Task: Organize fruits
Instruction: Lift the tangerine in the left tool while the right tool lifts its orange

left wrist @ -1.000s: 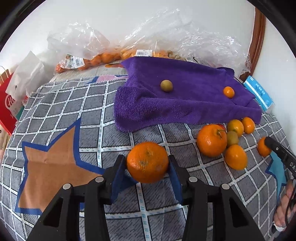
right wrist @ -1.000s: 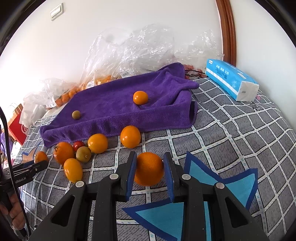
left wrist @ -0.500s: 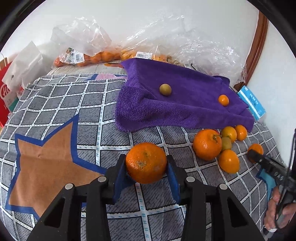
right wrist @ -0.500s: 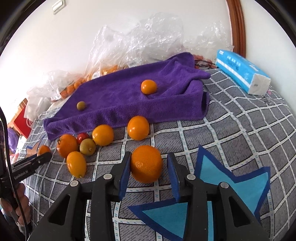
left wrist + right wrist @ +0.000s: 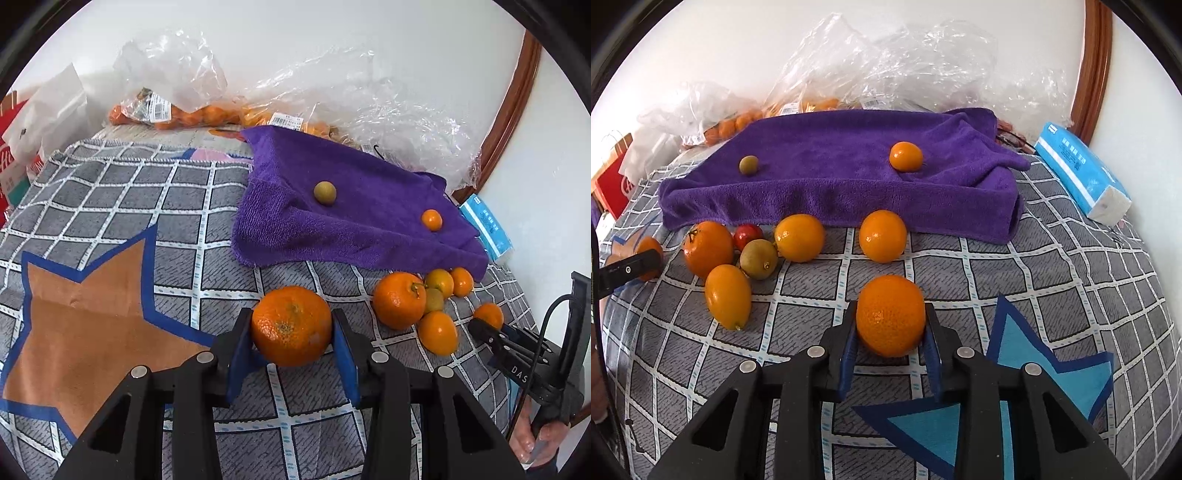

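We held our left gripper [image 5: 291,332] closed on a large orange [image 5: 291,325], both blue pads pressed to its sides, just above the grey checked cloth [image 5: 177,206] that covered the desk. Our right gripper [image 5: 891,328] had a smaller orange [image 5: 890,314] between its pads; the jaws were closing on it, and the pads touched its flanks.

Behind both fruits lay a folded purple towel [image 5: 849,184]. On it rested a small green fruit [image 5: 749,164] toward one end and a small orange fruit [image 5: 905,156] toward the other, well apart.

In front of the towel, loose fruit sat on the checked cloth: a round yellow-orange citrus [image 5: 882,236] alone, another [image 5: 799,238] beside a greenish-brown fruit [image 5: 759,258], a small red fruit [image 5: 748,236] touching that one, a stemmed orange [image 5: 707,249], and an oval yellow-orange fruit [image 5: 728,295] nearest us.

Clear plastic bags [image 5: 886,66] holding more oranges were heaped against the wall behind the towel. A blue tissue pack [image 5: 1082,173] lay to the right of the towel.
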Available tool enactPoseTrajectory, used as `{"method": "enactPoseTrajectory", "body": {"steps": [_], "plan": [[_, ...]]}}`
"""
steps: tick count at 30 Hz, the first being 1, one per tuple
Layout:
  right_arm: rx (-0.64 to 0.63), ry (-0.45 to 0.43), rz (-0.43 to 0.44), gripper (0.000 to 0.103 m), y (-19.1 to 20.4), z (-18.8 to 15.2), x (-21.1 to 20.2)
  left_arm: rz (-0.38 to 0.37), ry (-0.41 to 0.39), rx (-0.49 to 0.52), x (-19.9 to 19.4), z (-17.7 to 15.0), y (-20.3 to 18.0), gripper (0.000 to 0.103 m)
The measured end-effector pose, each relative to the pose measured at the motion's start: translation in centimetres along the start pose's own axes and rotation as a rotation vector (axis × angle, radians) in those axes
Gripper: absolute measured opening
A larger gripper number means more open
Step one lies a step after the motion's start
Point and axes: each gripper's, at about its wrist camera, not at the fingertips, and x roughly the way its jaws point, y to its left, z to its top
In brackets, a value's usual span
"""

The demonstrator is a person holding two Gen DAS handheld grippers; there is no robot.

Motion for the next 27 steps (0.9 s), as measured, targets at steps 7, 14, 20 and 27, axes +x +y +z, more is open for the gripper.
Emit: {"method": "enactPoseTrajectory", "body": {"steps": [7, 14, 20, 27], "plan": [[0.058, -0.066, 0.048, 0.032, -1.3, -0.2, -1.3, -0.014, -0.025, 0.01, -0.5, 0.0, -0.3, 0.039], [0.071, -0.1, 0.073, 0.032, -1.6, -0.3, -1.9, -0.015, -0.071, 0.03, -1.3, -0.1, -0.8, 0.039], [0.108, -0.133, 0.103, 0.032, -2.5, -0.4, -2.4, -0.052, -0.065, 0.021, -1.2, 0.0, -0.8, 0.039], [0.127, -0.143, 0.093, 0.032, -2.7, -0.6, -2.7, -0.057, -0.066, 0.024, -1.2, -0.1, -1.0, 0.039]]}}
